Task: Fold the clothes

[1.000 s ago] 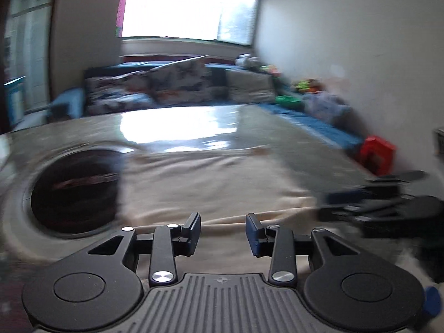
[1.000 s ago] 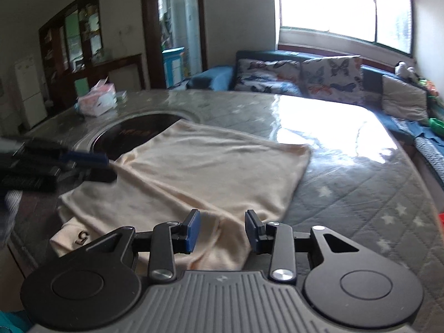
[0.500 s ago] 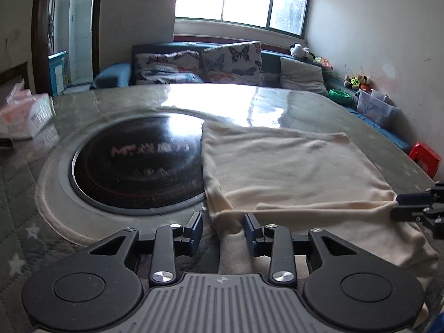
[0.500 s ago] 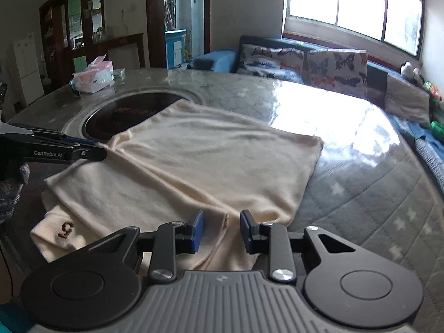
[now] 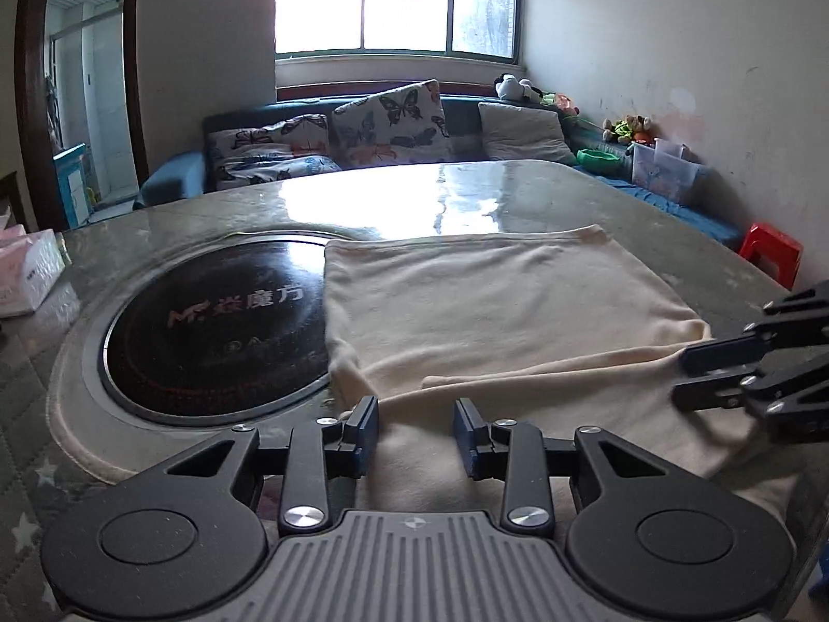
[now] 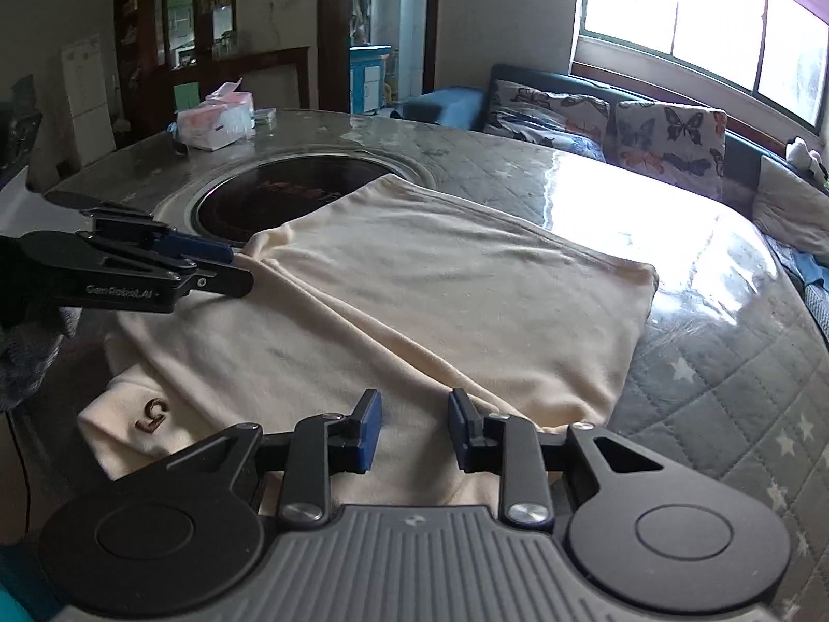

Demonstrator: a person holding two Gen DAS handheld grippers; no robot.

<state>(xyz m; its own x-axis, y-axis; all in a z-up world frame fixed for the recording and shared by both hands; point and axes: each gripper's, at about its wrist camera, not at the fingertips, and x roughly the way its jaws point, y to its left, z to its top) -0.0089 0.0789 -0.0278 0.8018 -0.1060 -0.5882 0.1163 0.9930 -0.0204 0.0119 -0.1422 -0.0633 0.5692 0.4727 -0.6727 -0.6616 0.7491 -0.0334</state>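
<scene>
A cream garment lies spread flat on the table, with a raised fold running across its near part and a small brown mark on a near corner. My left gripper hovers low over the near left edge of the cloth. Its jaws stand apart with cloth under the gap. My right gripper is over the near right edge, likewise parted over the fabric. Each gripper shows in the other's view: the right gripper by the right hem, the left gripper at the left corner.
A round black cooktop is set into the table just left of the garment, whose corner overlaps it. A tissue pack sits at the far left. A sofa with butterfly cushions and a red stool stand beyond.
Both grippers have sunk closer to the garment's near edge. The left view swung round and steadied from a blur. The right jaws narrowed a little.
</scene>
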